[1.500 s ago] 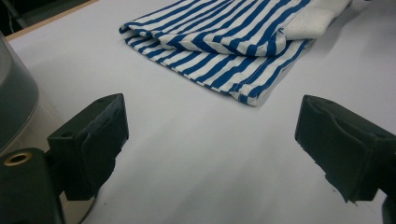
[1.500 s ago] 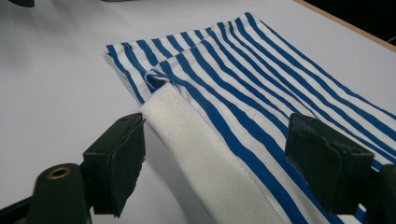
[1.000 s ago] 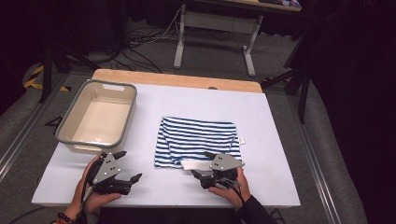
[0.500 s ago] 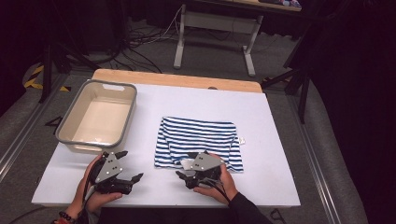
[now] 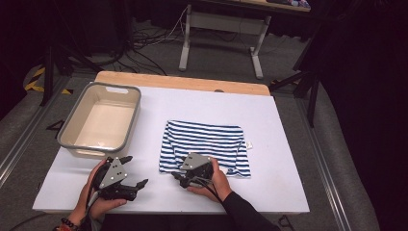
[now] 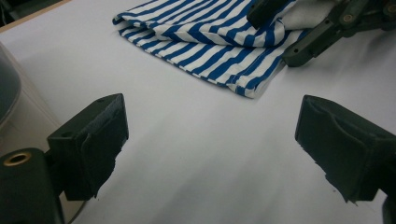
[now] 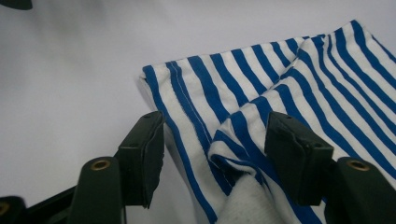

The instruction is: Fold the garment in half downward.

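Observation:
A blue-and-white striped cloth (image 5: 207, 142) lies folded on the white table (image 5: 284, 159). My right gripper (image 5: 180, 179) sits low at the cloth's near left corner. In the right gripper view a raised fold of the cloth (image 7: 243, 135) stands between the jaws of my right gripper (image 7: 215, 135). They have just been closing but still stand apart, so it is open. My left gripper (image 5: 134, 171) rests open on bare table to the left, nothing between the jaws of my left gripper (image 6: 212, 121). In the left gripper view the cloth (image 6: 205, 42) and the right gripper (image 6: 317, 32) lie ahead.
A grey-rimmed, cream plastic tub (image 5: 72, 139) stands at the table's left, just beyond my left gripper; its wall (image 6: 9, 93) is close on that gripper's left. A wooden strip (image 5: 183, 82) edges the table's far side. Table legs and cables are on the floor behind.
My right gripper has slid left along the cloth's near edge to its left corner, and its jaws have narrowed around a fold. The left gripper has stayed put.

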### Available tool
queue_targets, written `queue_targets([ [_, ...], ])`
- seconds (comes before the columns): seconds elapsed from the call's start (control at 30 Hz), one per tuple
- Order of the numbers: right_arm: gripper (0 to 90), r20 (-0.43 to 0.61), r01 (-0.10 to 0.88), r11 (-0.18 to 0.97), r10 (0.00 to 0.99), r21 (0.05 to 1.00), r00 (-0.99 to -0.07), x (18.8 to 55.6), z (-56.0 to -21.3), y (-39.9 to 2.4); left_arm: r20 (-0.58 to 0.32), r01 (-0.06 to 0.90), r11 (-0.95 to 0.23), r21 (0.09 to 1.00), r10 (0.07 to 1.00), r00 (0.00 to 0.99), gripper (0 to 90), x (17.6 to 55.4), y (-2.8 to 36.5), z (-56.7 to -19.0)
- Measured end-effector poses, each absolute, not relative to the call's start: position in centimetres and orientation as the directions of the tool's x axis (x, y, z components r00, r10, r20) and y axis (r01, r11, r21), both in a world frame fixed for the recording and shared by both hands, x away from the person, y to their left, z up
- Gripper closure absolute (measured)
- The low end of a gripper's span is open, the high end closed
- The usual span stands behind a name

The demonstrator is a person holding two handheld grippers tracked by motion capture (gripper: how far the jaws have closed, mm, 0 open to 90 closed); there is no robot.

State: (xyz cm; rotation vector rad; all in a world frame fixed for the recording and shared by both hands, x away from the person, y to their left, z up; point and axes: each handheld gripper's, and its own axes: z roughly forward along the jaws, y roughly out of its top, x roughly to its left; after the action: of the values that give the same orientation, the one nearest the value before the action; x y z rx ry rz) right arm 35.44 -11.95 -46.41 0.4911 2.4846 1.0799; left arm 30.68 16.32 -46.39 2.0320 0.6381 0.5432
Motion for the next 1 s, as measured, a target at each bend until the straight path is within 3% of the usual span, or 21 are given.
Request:
queue_targets([
  [0.33, 48.5, -0.060, 0.274, 0.612, 0.468, 0.742, -0.882, 37.1, -46.3, -12.3, 0.111, 0.236, -0.452, 0.860, 0.618, 0.779, 10.7, 30.9, 15.8, -46.5],
  [0.5, 64.1, 0.006, 0.351, 0.579, 0.512, 0.736, -0.859, 38.0, -45.9, -12.7, 0.099, 0.244, -0.450, 0.859, 0.613, 0.784, 10.7, 30.9, 15.2, -46.6],
  [0.7, 81.8, -0.028, 0.319, 0.597, 0.497, 0.736, -0.867, 37.6, -45.8, -12.4, 0.099, 0.257, -0.444, 0.858, 0.635, 0.767, 12.3, 31.1, 14.6, -46.5],
  [1.0, 84.9, -0.071, 0.284, 0.593, 0.502, 0.753, -0.862, 36.6, -46.1, -12.4, 0.071, 0.294, -0.406, 0.865, 0.680, 0.730, 15.6, 33.7, 12.0, -45.4],
])
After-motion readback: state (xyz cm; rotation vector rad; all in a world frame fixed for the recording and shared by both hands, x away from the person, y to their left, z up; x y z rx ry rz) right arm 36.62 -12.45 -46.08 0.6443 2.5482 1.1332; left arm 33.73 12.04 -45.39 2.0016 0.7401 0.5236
